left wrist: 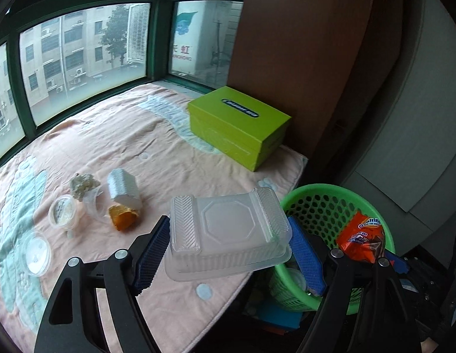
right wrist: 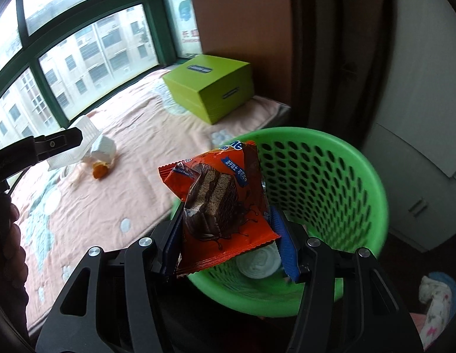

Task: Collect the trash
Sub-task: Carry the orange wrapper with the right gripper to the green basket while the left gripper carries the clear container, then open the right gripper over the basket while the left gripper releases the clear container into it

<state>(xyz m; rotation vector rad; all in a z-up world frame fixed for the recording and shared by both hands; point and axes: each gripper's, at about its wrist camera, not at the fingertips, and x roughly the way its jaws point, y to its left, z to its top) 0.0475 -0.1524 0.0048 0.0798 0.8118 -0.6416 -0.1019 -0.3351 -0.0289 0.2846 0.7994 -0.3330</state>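
My left gripper (left wrist: pixel 231 250) is shut on a clear plastic food box (left wrist: pixel 228 232), held upside down above the bed's near edge, just left of the green perforated basket (left wrist: pixel 322 206). My right gripper (right wrist: pixel 228 235) is shut on an orange snack wrapper (right wrist: pixel 219 203) and holds it over the near rim of the basket (right wrist: pixel 331 176). The wrapper also shows in the left wrist view (left wrist: pixel 363 238). A white round lid (right wrist: pixel 259 261) lies in the basket. On the bed lie an orange peel (left wrist: pixel 122 216), a white foam piece (left wrist: pixel 123 188), small clear cups (left wrist: pixel 61 211) and a crumpled wad (left wrist: pixel 83 184).
A lime-green shoebox (left wrist: pixel 239 123) stands at the bed's far right corner against a brown panel. Windows run behind the pink blanket (left wrist: pixel 134 135). A round lid (left wrist: pixel 36 254) lies at the left. Grey cabinets stand right of the basket. Cloth lies on the floor (right wrist: pixel 437 297).
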